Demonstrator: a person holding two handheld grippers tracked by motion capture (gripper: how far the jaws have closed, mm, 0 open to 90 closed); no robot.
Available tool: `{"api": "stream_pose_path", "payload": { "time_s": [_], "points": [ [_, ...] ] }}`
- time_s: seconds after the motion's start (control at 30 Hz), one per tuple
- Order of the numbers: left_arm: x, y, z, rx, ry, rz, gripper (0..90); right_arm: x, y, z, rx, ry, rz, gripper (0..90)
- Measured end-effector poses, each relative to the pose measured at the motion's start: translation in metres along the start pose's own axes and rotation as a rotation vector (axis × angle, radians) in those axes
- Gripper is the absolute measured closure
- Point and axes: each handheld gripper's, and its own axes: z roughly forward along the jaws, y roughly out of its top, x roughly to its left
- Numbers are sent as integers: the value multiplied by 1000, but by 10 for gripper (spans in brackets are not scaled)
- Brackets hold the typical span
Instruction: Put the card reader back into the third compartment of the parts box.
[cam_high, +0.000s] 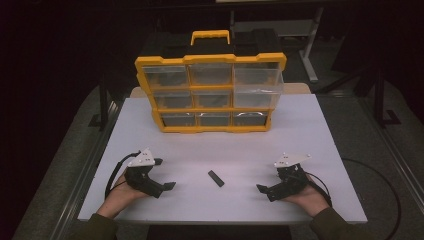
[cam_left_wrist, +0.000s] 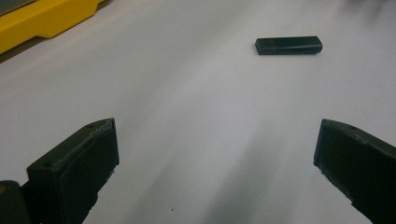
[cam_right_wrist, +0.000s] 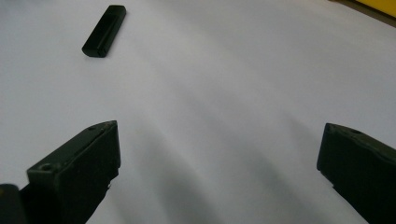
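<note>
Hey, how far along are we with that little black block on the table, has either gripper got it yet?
Nothing looks done yet. The black block lies flat on the white table, apart from both grippers. The left gripper and right gripper rest at the near edge, jaws wide open and empty, both pointing toward the block. The yellow organizer stands at the far side, drawers looking shut. Reaching, grasping and moving the block all remain.

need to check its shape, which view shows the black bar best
The left gripper view: the black bar lies broadside and sharp, showing its top and long side. The right gripper view shows it end-on at an angle; the high view shows it small on the table.
</note>
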Motion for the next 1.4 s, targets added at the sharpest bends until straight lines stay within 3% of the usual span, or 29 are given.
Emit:
{"api": "stream_pose_path", "payload": {
  "time_s": [0.5, 0.6, 1.4],
  "points": [
    [0, 5, -3, -40, 13, -41, 0, -2, 0, 0, 0, 22, 9, 0],
    [0, 8, -3, -52, -3, -52, 0, -1, 1, 0, -6, 20, 8, 0],
    [-7, 20, 7, -65, -5, -78, 0, 1, 4, -2, -30, 41, 17, 0]
  ]
}}
